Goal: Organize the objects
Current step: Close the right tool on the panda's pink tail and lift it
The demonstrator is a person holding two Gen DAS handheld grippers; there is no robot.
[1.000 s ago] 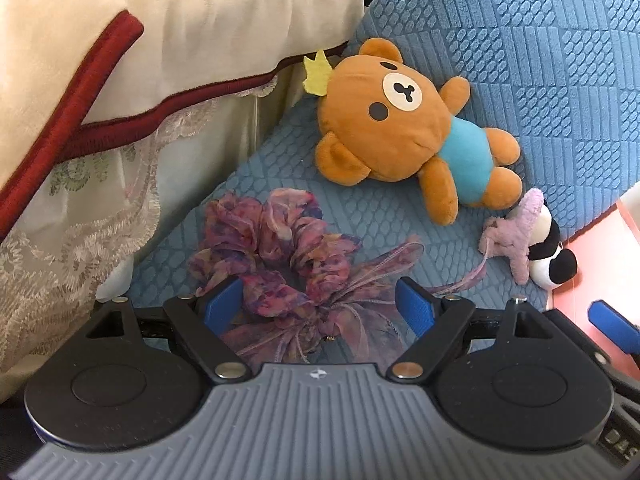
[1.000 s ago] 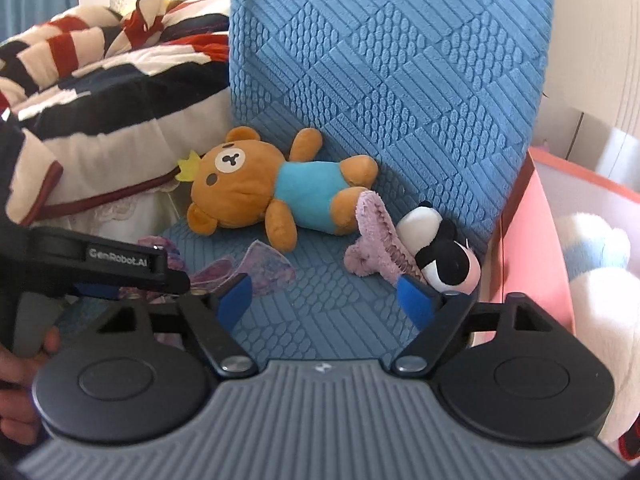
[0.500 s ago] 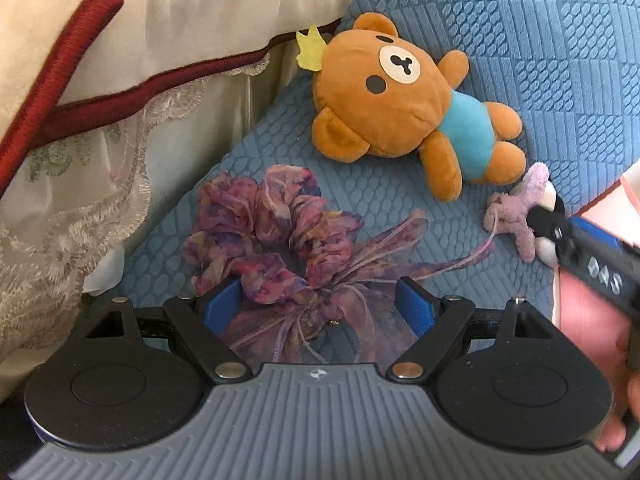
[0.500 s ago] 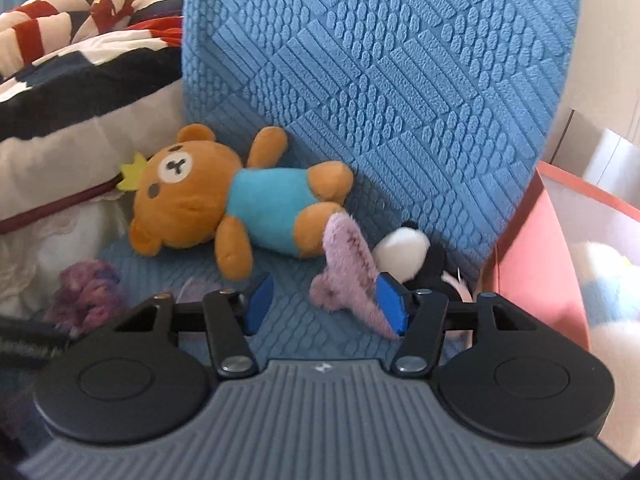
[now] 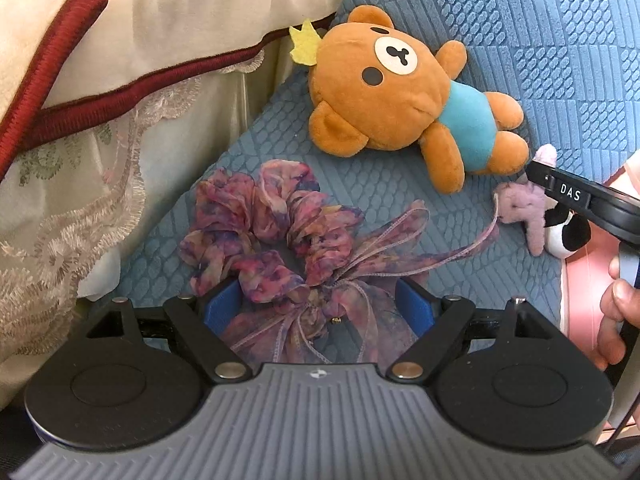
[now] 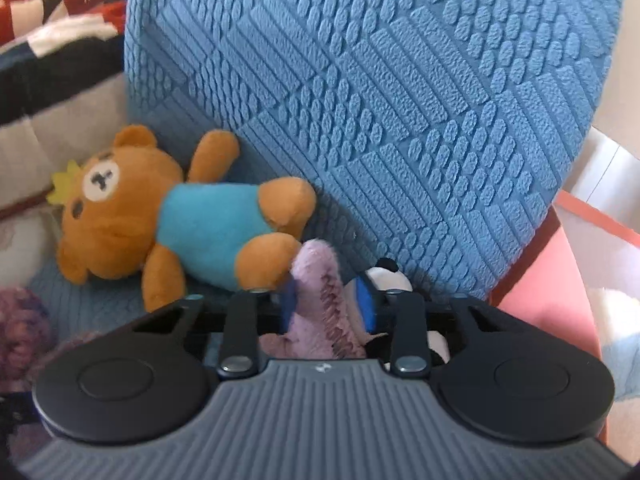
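Right gripper (image 6: pixel 326 306) is down low on the blue cushion (image 6: pixel 400 100) with its blue pads pinched in on the purple part of the little panda plush (image 6: pixel 316 292), so it's grasping that toy; the pads sit close together with the fuzzy purple bit squeezed between them, and the black-and-white head pokes out just to the right. From the left wrist view you can see that same gripper (image 5: pixel 576 196) reaching in from the right, its black body crossing over the panda (image 5: pixel 528 208), and the hand (image 5: pixel 616 312) holding it shows at the right edge. Left gripper (image 5: pixel 318 308) is spread wide, pads well apart, straddling the bow end of the purple scrunchie (image 5: pixel 272 236) but not squeezing it, ribbon tails lying loose between the pads. Scrunchie lies flat on the cushion seat, ribbons trailing toward the panda. Bear (image 5: pixel 396 104) in the blue shirt lies on its back just behind the scrunchie, head toward the cream blanket (image 5: pixel 160 24) with the red trim, feet near the panda. Pink bin (image 6: pixel 560 280) sits right beside the cushion on the right, something white and fluffy inside.
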